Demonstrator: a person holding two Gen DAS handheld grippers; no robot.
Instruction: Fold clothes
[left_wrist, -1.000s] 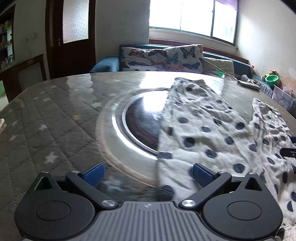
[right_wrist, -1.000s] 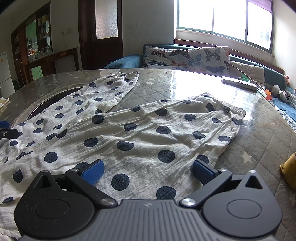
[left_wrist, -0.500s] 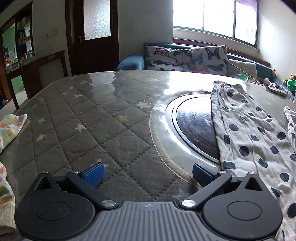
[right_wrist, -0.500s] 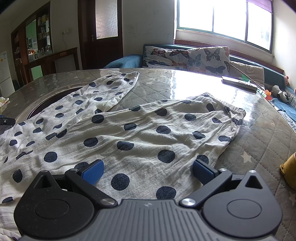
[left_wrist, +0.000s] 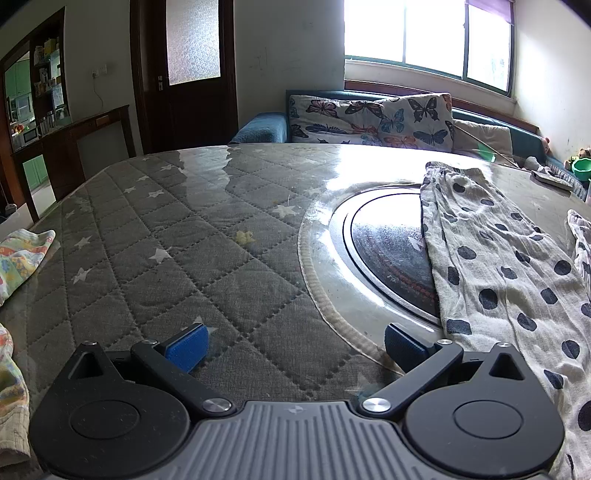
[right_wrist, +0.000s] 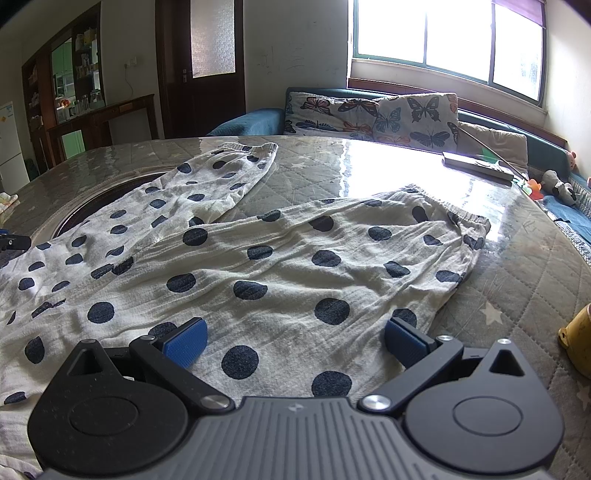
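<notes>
Daylight enters through the window at upper right of both views, blown out to white, and throws a strong glare patch on the glossy bench below it. The doorway side at upper left stays dim. Fisheye distortion bends lines toward the dark corners; focus is sharp, without motion blur.

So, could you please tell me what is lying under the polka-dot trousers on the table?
One leg of the polka-dot trousers crosses the round dark inset, hiding its right part. The rest lies on the quilted cover; anything else beneath is hidden.
</notes>
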